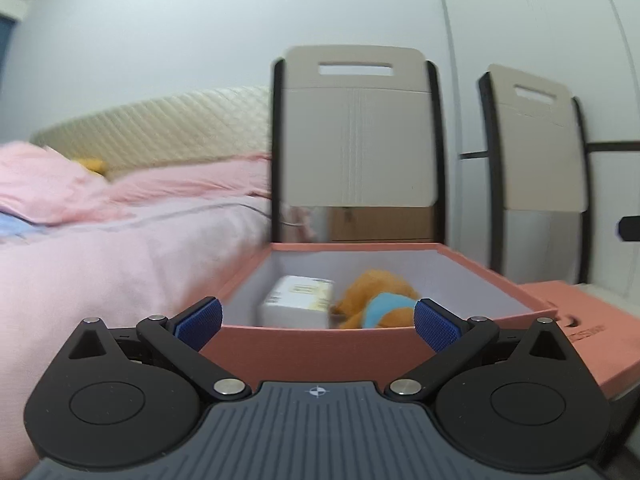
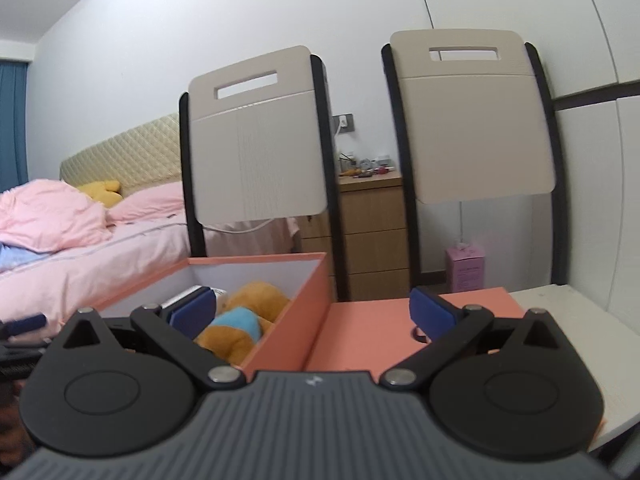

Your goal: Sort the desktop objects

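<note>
Both the left gripper point(image 1: 318, 322) and right gripper point(image 2: 312, 314) hang spread wide and empty, the salmon box point(image 1: 304, 346) just beyond their fingertips holding a plush toy point(image 1: 376, 300) beside a white carton point(image 1: 298, 300).

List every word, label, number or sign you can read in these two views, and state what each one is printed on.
None can be read.
White carton inside the salmon box: yellow label print, blurred.
Salmon lid: embossed lettering, too distorted.
Pink package on the floor: text too small.
Left claw body: a crosshair mark only.
Right claw body: small unclear logo.
</note>
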